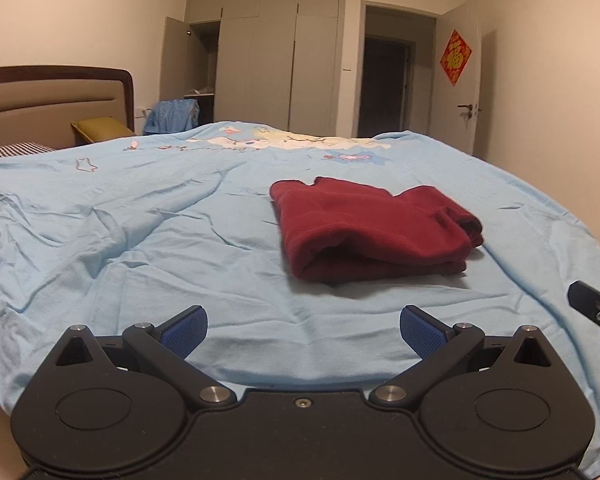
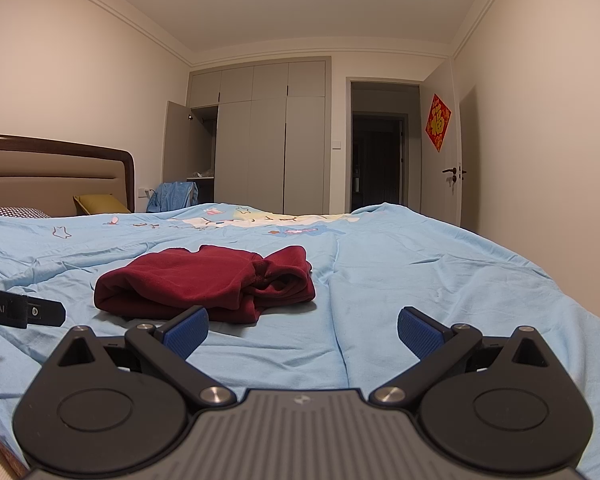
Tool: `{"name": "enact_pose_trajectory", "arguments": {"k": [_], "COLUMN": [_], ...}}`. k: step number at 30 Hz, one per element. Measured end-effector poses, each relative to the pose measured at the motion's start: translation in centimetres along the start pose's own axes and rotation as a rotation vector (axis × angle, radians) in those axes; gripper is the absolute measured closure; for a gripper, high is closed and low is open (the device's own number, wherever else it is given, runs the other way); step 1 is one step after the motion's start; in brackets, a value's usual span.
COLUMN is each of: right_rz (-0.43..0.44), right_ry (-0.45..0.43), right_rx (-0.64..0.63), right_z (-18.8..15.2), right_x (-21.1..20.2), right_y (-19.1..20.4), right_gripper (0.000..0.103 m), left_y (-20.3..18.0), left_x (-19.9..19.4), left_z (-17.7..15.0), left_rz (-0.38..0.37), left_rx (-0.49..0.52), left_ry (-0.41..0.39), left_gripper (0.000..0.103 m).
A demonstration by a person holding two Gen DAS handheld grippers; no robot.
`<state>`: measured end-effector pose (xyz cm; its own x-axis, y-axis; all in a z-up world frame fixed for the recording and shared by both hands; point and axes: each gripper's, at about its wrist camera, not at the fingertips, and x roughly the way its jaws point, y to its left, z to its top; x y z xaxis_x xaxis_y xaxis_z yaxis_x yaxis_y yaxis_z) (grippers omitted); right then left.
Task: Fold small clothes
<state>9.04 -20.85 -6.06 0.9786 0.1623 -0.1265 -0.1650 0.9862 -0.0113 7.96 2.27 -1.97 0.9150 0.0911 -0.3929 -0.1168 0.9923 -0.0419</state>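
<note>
A dark red garment (image 1: 374,229) lies folded into a thick bundle on the light blue bedsheet (image 1: 140,240). My left gripper (image 1: 303,332) is open, low over the sheet, a short way in front of the bundle and to its left, holding nothing. In the right wrist view the same red garment (image 2: 204,282) lies ahead and to the left. My right gripper (image 2: 302,334) is open and empty, its left blue pad (image 2: 186,332) just in front of the bundle's near edge. Part of the right gripper's body (image 1: 596,312) shows at the left view's right edge.
The bed's wooden headboard (image 2: 52,176) and a yellow pillow (image 2: 100,203) are at the far left. A grey wardrobe (image 2: 260,136) with one door open, a blue cloth (image 2: 174,197) and a dark doorway (image 2: 380,152) stand beyond the bed. The sheet is wrinkled on the left.
</note>
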Motion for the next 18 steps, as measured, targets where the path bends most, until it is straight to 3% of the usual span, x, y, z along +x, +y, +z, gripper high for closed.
{"name": "enact_pose_trajectory", "arguments": {"k": [18], "right_rz": [0.000], "right_ry": [0.001], "right_rx": [0.000], "right_z": [-0.05], "right_x": [-0.02], "right_y": [0.03], "right_gripper": [0.000], "left_y": [-0.02], "left_x": [-0.13], "left_z": [0.03], "left_rz": [0.036], "left_rx": [-0.003], "left_ry": [0.011], "left_gripper": [0.001]}}
